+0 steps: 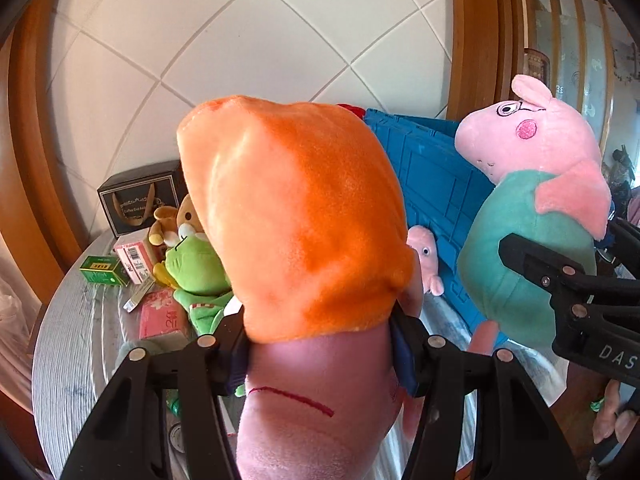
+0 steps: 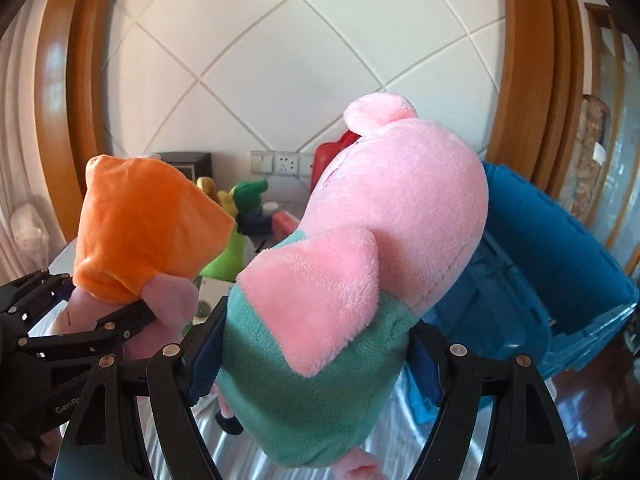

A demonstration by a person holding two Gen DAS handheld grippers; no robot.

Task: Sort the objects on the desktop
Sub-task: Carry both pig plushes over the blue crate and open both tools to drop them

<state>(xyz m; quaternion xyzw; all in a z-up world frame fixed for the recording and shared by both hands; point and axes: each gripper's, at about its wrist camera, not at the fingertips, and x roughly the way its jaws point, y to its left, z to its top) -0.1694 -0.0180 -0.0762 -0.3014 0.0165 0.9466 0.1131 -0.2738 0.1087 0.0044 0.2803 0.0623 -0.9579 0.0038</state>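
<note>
While both my tongs are loaded, the blue crate [image 2: 560, 264] is the biggest thing ahead, standing at the right of the table [image 1: 72, 312] with its open top toward me. My right gripper [image 2: 316, 364] is clenched on the green pig [image 2: 360, 260], pads pressing its teal belly, held clear above the tabletop just beside the crate. My left gripper [image 1: 324, 344] grasps the orange pig [image 1: 296, 216] at the pink neck, dress end up, also off the table. I judge this the carry step: two plush toys lifted, not yet dropped. Next calls for swinging each over the crate's rim and releasing. Left behind are the frog [image 1: 196, 276], a bear [image 1: 176, 224], a small pig [image 1: 426, 256] and some boxes [image 1: 136, 260].
</note>
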